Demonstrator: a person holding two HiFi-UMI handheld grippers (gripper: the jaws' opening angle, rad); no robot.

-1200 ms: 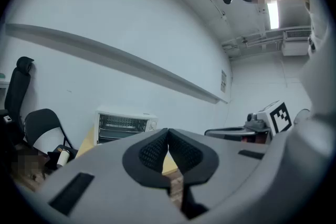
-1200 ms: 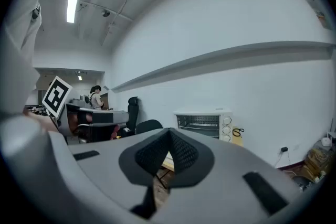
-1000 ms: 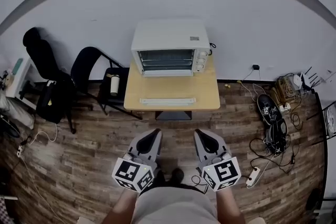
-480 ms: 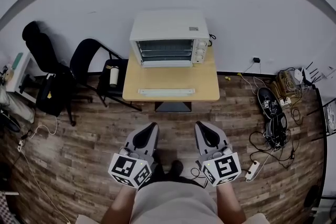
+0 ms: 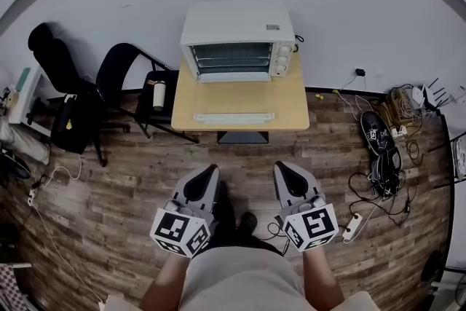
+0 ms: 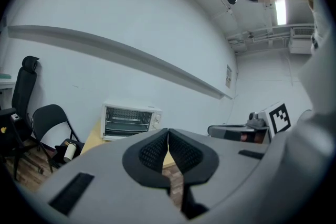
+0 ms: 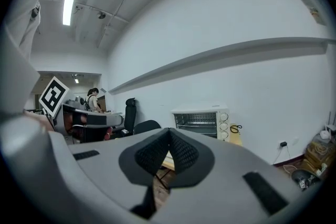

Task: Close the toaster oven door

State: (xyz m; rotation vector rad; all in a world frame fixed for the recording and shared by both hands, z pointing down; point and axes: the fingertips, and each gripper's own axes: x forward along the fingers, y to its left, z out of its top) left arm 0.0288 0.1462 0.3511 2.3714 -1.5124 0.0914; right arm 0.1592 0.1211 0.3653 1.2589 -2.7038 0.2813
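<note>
two grippers: left gripper (image 5: 210, 172) and right gripper (image 5: 281, 170), side by side, well short of the table (image 5: 240, 100), pointing toward it
left jaws: pressed together, nothing between
right jaws: pressed together, nothing between
toaster oven (image 5: 238, 40): back of the table, against the wall (image 5: 349, 18); front open, racks showing
white strip (image 5: 233, 117): near the table's front edge
chair (image 5: 127, 84): just left of the table, bottle (image 5: 159, 95) on its seat

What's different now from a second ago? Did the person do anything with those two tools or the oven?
Nothing visibly changed. The left tool and right tool stay shut and empty above the floor, short of the table, and the toaster oven still has its door open.
</note>
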